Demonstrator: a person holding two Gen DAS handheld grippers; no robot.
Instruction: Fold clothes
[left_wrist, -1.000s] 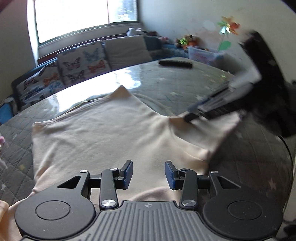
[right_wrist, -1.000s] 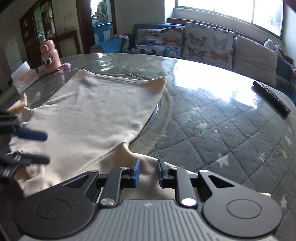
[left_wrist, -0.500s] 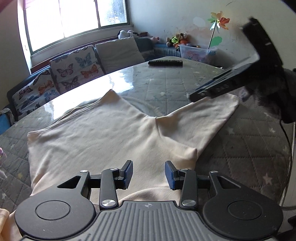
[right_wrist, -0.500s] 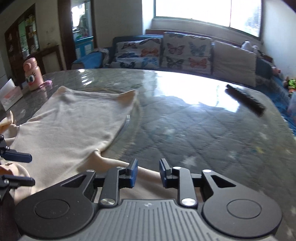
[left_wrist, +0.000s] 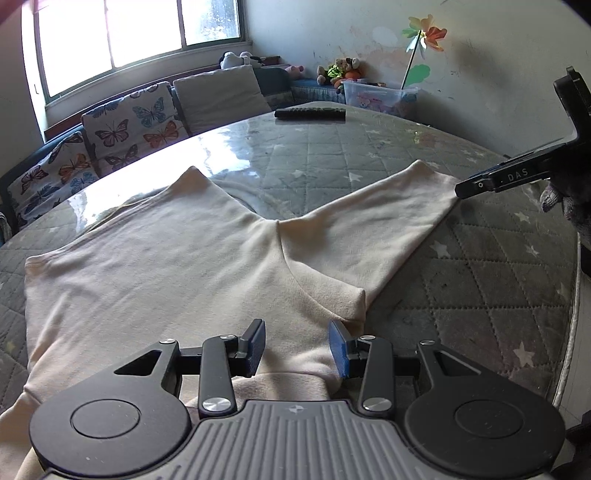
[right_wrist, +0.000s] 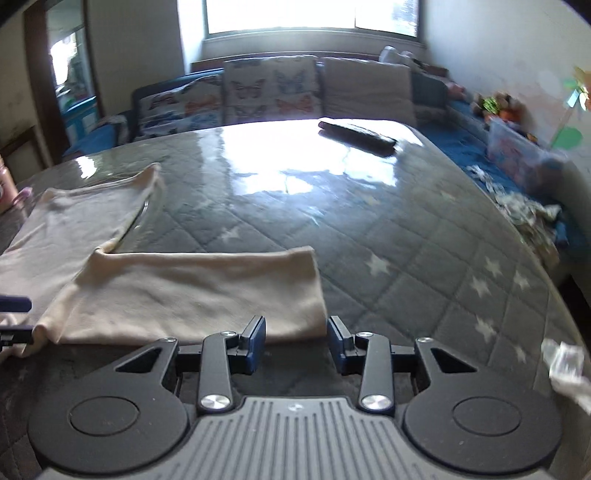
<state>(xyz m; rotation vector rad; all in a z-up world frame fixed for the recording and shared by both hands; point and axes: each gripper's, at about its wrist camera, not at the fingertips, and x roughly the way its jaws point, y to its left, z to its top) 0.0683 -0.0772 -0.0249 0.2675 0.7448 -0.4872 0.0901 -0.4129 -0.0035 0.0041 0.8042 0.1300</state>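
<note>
Both claws hang over a quilted grey table (left_wrist: 461, 288). On it a cream garment (left_wrist: 155, 280) lies spread flat, one sleeve (right_wrist: 192, 291) stretched sideways. Left gripper (left_wrist: 297, 345) hovers above the garment's near edge, jaws apart, pads clear of the cloth. Right gripper (right_wrist: 296, 343) sits just off the sleeve's end, jaws opening with only bare table between them. A black remote (left_wrist: 309, 113) lies at the far edge.

Right hand-held gripper (right_wrist: 296, 341) opening beside cream sleeve (right_wrist: 192, 291)
</note>
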